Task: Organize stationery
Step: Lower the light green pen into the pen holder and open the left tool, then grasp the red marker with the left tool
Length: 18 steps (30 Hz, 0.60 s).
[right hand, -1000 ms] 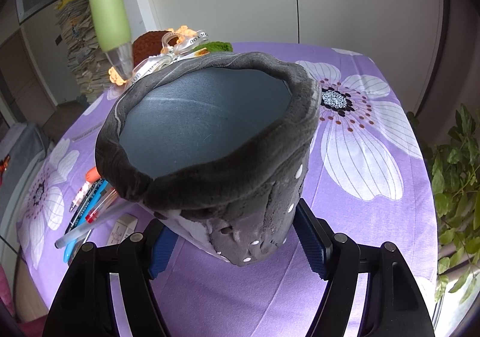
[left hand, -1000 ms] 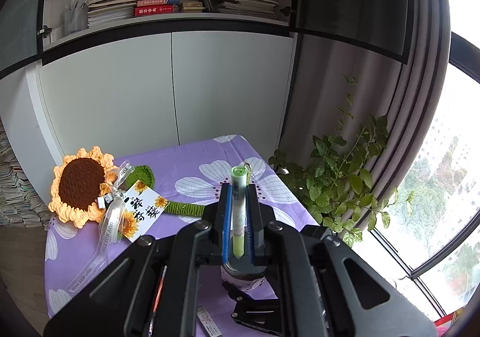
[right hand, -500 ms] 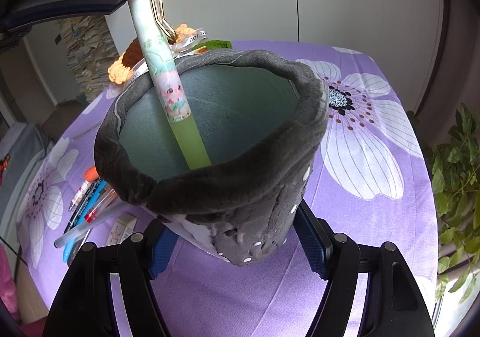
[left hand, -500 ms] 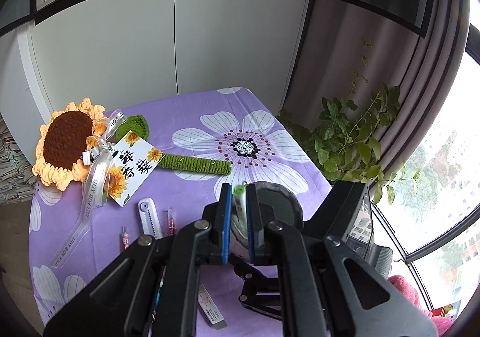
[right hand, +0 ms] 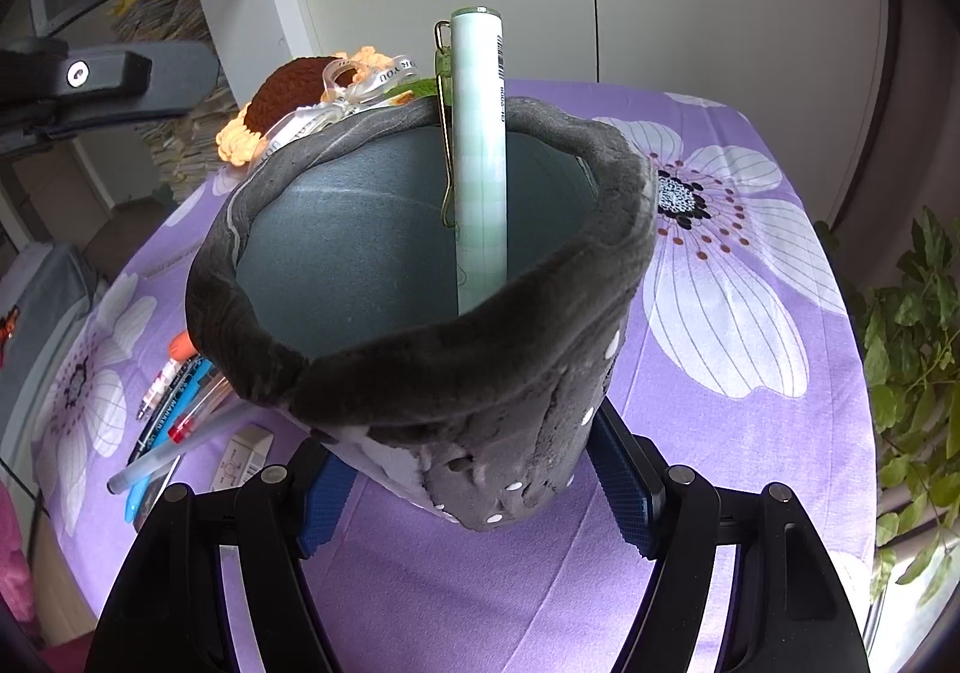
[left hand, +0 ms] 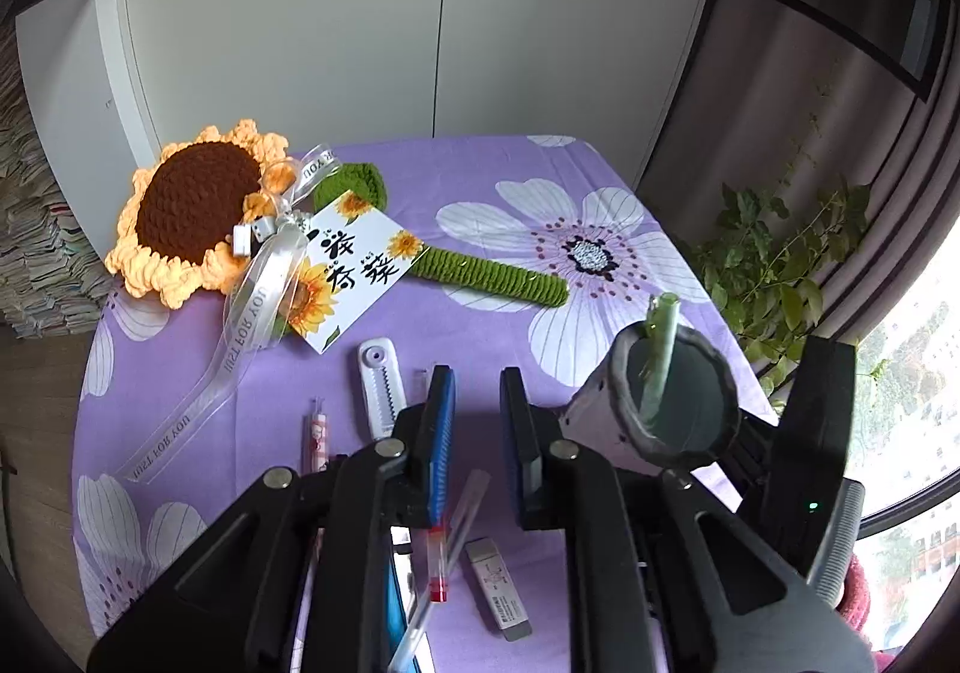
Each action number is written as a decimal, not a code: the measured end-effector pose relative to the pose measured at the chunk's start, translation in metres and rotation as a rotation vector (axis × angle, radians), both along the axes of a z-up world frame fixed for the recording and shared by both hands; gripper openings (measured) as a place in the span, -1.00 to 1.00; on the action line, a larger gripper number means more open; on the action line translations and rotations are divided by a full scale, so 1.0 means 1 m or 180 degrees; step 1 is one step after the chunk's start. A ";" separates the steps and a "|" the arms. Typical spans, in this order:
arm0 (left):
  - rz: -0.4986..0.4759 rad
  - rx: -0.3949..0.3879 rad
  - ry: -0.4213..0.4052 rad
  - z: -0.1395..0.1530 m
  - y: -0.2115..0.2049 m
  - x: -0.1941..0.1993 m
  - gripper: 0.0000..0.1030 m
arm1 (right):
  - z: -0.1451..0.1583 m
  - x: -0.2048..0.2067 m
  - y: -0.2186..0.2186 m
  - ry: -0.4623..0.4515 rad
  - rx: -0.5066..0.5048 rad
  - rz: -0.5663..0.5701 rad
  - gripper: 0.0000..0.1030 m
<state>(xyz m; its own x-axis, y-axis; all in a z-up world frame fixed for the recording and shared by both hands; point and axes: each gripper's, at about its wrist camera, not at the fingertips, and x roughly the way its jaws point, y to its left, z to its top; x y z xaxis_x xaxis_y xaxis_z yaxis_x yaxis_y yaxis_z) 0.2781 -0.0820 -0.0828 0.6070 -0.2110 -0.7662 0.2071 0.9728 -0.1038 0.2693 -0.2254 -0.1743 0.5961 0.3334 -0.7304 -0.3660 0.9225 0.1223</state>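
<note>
Pen stands in the pen holder, leaning on its far rim at 12 o'clock. Holder sits on the table, between the right gripper's pads. In the left wrist view the holder is at 3 o'clock of the left gripper, apart from it. Crochet sunflower lies at 10 o'clock, card just right of it on the stem. Correction tape, small pen at 9 o'clock. Loose pens and eraser lie under the gripper at 6 o'clock.
</note>
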 end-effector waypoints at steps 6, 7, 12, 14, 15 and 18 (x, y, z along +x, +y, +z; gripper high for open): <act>-0.0016 0.0160 0.0391 -0.047 -0.004 0.023 -0.74 | 0.000 0.001 0.000 0.0000 -0.0005 0.0000 0.44; -0.0013 0.0188 0.0423 -0.052 -0.005 0.027 -0.74 | 0.000 0.001 0.000 0.0000 -0.0005 0.0000 0.44; 0.0024 0.0313 0.0436 -0.064 -0.010 0.047 -0.63 | 0.000 0.001 0.000 0.0000 -0.0006 0.0001 0.43; 0.0019 0.0326 0.0472 -0.067 -0.011 0.054 -0.57 | 0.000 0.001 0.000 0.0000 -0.0007 0.0001 0.43; 0.0024 0.0326 0.0498 -0.069 -0.011 0.057 -0.58 | 0.000 0.001 0.000 -0.0001 -0.0008 0.0001 0.43; 0.0004 0.0364 0.0522 -0.073 -0.014 0.062 -0.58 | 0.000 0.001 0.000 0.0000 -0.0008 0.0001 0.43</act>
<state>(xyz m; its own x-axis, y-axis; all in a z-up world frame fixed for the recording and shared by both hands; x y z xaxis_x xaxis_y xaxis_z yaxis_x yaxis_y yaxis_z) 0.3400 -0.0960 -0.1556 0.4723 -0.1161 -0.8738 0.1952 0.9805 -0.0248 0.2703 -0.2256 -0.1747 0.5961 0.3318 -0.7312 -0.3664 0.9227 0.1200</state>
